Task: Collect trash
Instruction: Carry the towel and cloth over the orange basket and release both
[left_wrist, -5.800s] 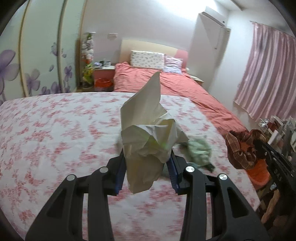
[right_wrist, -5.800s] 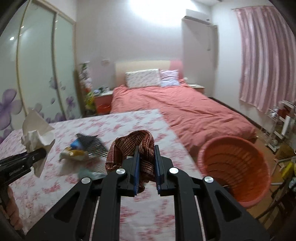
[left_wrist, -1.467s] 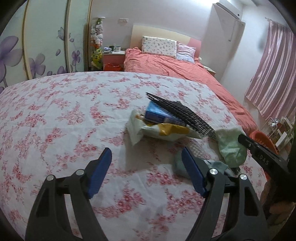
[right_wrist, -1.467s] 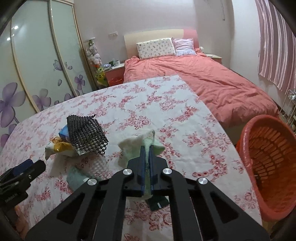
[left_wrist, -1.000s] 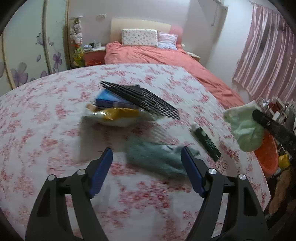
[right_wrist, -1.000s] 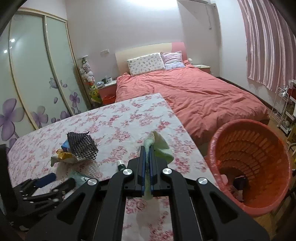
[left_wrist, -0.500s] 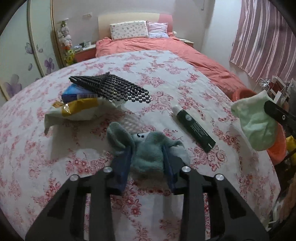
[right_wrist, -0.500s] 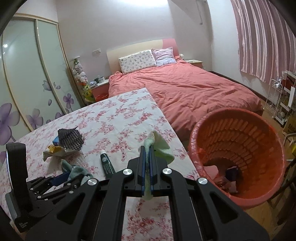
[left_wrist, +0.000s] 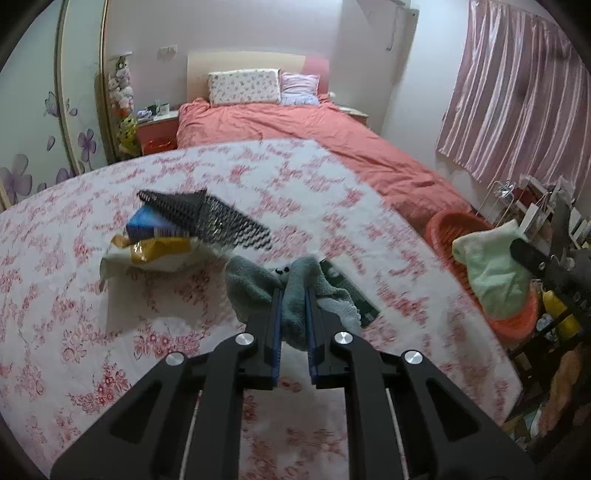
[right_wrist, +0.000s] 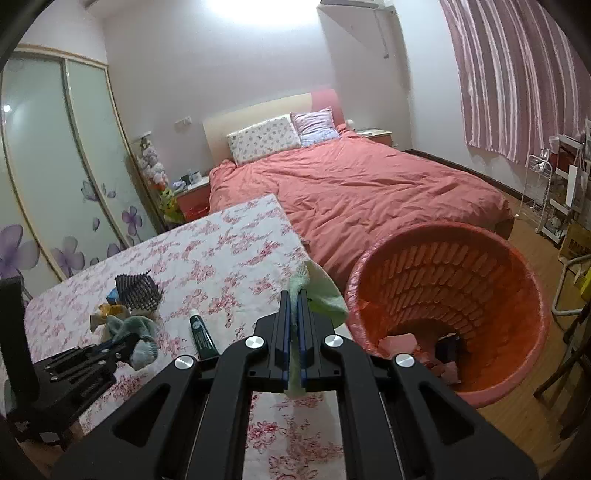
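Observation:
My left gripper (left_wrist: 293, 295) is shut on a grey-blue cloth (left_wrist: 295, 288) lifted just off the flowered table (left_wrist: 74, 332); it also shows in the right wrist view (right_wrist: 138, 332). My right gripper (right_wrist: 293, 299) is shut on a pale green cloth (right_wrist: 321, 295), held at the table's right edge beside the orange basket (right_wrist: 443, 258). The green cloth (left_wrist: 491, 273) hangs in front of the basket (left_wrist: 450, 221) in the left wrist view. On the table lie a dark green tube (right_wrist: 201, 334), a black mesh mat (left_wrist: 207, 218) and a yellow and white bag (left_wrist: 159, 254).
The basket holds several scraps (right_wrist: 424, 350) at its bottom. A blue box (left_wrist: 144, 221) lies under the mesh mat. A red bed (right_wrist: 351, 192) stands behind the table. A wire rack (right_wrist: 554, 192) and pink curtains (right_wrist: 517, 74) are on the right.
My left gripper has closed on the grey-blue cloth and raised it. My right gripper has carried the green cloth further toward the orange basket.

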